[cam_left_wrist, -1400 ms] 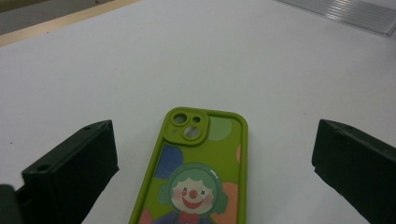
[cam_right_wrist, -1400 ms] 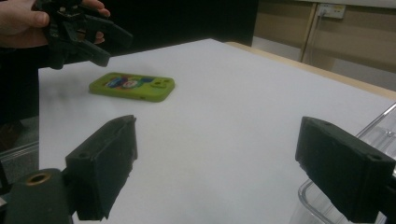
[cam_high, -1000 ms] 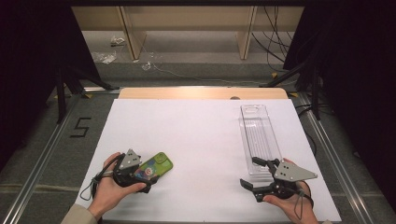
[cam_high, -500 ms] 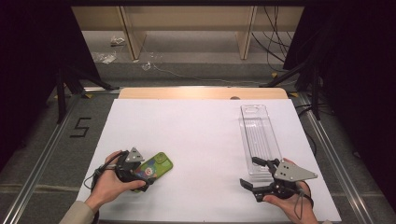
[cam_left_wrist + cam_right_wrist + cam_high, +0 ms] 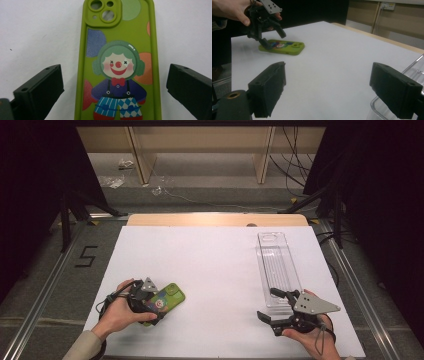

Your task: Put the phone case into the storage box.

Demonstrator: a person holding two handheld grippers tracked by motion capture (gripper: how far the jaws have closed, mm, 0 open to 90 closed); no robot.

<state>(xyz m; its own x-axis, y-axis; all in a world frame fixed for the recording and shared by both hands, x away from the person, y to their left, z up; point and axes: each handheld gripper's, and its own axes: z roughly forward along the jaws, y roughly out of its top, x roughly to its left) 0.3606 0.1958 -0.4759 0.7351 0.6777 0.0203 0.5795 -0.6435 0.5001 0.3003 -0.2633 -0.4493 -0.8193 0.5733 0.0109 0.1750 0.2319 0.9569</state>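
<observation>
1. The green phone case (image 5: 120, 62) lies flat on the white surface (image 5: 215, 270), near its front left corner.
2. Your left tongs (image 5: 115, 87) straddle it, open, pads clear of both edges.
3. Closing off-centre may skid the case away.
4. Your right tongs (image 5: 276, 306) rest open beside the clear tray (image 5: 277, 270).
5. Dark surroundings flank the surface.

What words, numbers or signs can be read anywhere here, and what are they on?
"5": a dark numeral marked on the grey floor left of the table.
The green phone case carries a clown picture and coloured spots, with no lettering.
The clear tray shows no readable label.
</observation>
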